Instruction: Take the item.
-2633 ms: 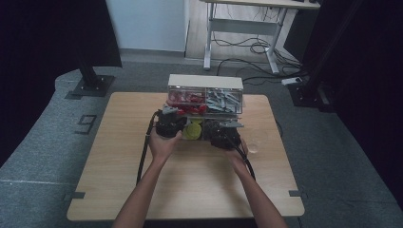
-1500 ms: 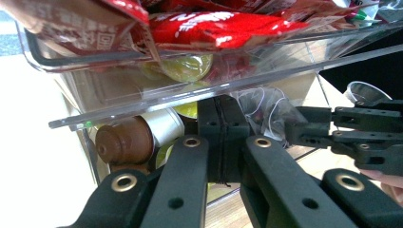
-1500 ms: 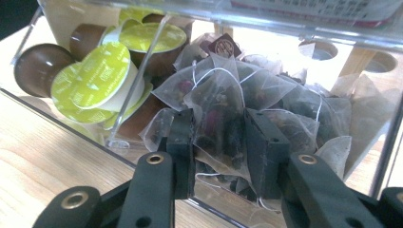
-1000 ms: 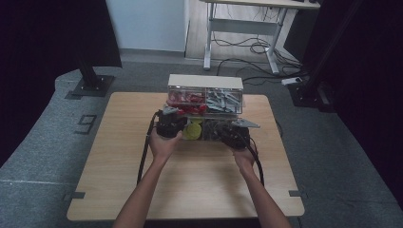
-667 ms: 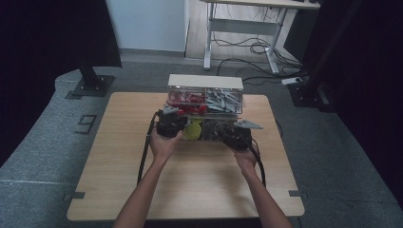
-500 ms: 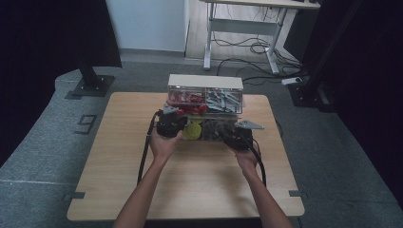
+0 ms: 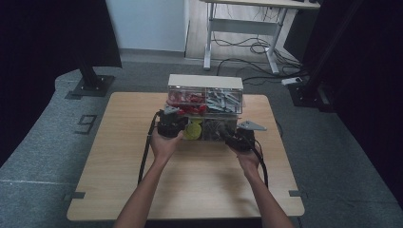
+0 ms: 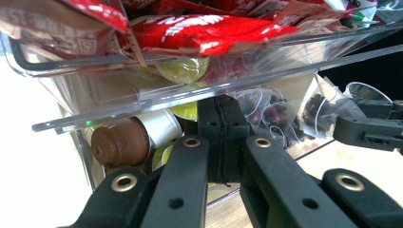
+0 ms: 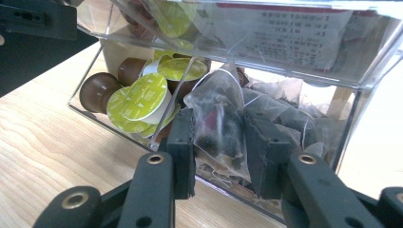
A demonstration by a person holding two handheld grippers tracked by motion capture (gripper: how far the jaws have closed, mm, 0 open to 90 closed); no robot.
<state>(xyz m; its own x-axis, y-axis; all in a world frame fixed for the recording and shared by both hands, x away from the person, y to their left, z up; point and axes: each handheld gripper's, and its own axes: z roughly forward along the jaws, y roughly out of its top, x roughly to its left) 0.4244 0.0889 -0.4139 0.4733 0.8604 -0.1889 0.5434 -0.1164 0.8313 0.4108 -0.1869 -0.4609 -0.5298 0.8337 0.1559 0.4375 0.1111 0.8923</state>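
The organizer (image 7: 205,102) is clear, glossy plastic. The tea bag (image 9: 219,124) is thin see-through film, crinkled. The capsules (image 9: 138,97) have smooth matt foil lids. The counter (image 7: 119,156) is pale matt wood grain. The right tongs (image 9: 219,152) are matt black plastic.

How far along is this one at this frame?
Done: both tools are at the lower tier of the clear organizer. In hand: the right tool is clamped on a tea sachet there; the left tool is shut beside the capsules. Left: likely lifting the sachet out.
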